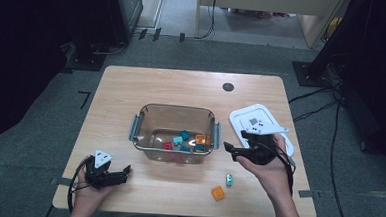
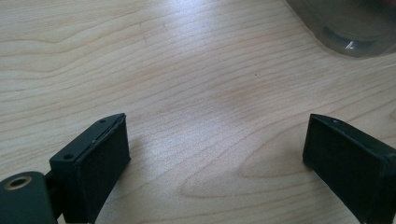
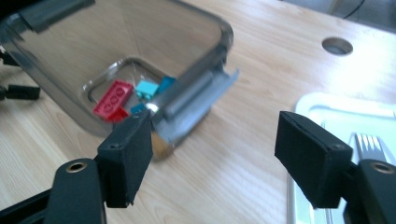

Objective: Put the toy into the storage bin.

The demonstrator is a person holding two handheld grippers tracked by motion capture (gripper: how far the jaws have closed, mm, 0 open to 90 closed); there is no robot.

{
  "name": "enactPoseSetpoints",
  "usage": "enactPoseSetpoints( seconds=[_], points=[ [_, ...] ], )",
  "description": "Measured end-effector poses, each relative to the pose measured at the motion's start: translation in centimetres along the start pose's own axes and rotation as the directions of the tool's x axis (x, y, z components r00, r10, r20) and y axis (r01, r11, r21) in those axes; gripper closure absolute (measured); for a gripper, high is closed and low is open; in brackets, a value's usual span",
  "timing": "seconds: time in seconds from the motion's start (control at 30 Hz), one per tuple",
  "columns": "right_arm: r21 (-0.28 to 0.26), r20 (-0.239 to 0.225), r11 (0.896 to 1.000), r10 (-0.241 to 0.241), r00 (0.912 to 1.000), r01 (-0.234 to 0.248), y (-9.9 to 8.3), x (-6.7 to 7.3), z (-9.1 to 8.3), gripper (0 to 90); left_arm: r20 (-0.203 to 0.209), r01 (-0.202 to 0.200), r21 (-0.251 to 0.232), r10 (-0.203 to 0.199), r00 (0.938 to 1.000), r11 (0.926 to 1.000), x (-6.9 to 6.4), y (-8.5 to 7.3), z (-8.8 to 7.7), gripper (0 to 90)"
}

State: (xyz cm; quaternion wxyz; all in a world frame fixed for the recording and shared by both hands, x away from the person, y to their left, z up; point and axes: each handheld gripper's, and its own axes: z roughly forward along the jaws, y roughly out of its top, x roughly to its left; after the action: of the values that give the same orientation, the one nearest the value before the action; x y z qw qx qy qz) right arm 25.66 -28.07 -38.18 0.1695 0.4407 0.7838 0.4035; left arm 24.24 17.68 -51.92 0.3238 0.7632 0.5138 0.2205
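We are keeping the left gripper [image 1: 125,172] spread and empty near the table's front left corner; two loose bricks, orange [image 1: 218,193] and teal [image 1: 230,179], are lying by the front edge. Our right gripper [image 1: 228,149], spread and empty, is hovering beside the clear bin [image 1: 173,132] and risking knocking its latch

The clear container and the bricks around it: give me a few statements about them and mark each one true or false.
1. The clear container has coloured bricks inside. True.
2. The white lid is snapped onto the container. False: it lies on the table to the container's right.
3. An orange brick and a teal brick lie on the table outside the container. True.
4. The right gripper holds a brick. False: its jaws stand open with nothing between them.
5. The left gripper is inside the container. False: it is open over bare table near the front left corner.
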Motion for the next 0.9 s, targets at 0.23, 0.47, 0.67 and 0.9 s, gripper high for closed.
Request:
enactPoseSetpoints(
  seconds=[0.23, 0.47, 0.67, 0.9],
  points=[
    [0.031, 0.016, 0.999, 0.017, 0.9997, -0.017, -2.8, -0.1, 0.0, 30.5, -0.001, -0.002, 0.001, 0.002, 1.0, 1.0, 0.0, 0.0, 0.0, 7.0],
    [0.045, 0.024, 0.998, 0.053, 0.9983, -0.054, -5.4, 0.1, 0.5, 34.8, -0.001, -0.002, 0.001, 0.002, 1.0, 1.0, 0.0, 0.0, 0.0, 7.0],
    [0.065, 0.026, 0.996, 0.065, 0.9975, -0.067, -7.0, 0.2, 1.2, 37.8, -0.001, -0.001, 0.002, 0.001, 1.0, 1.0, 0.0, 0.0, 0.0, 7.0],
    [0.087, 0.017, 0.993, 0.079, 0.9967, -0.081, -8.9, 0.5, 1.9, 44.2, -0.001, -0.001, 0.002, 0.001, 1.0, 1.0, 0.0, 0.0, 0.0, 7.0]
  ],
)
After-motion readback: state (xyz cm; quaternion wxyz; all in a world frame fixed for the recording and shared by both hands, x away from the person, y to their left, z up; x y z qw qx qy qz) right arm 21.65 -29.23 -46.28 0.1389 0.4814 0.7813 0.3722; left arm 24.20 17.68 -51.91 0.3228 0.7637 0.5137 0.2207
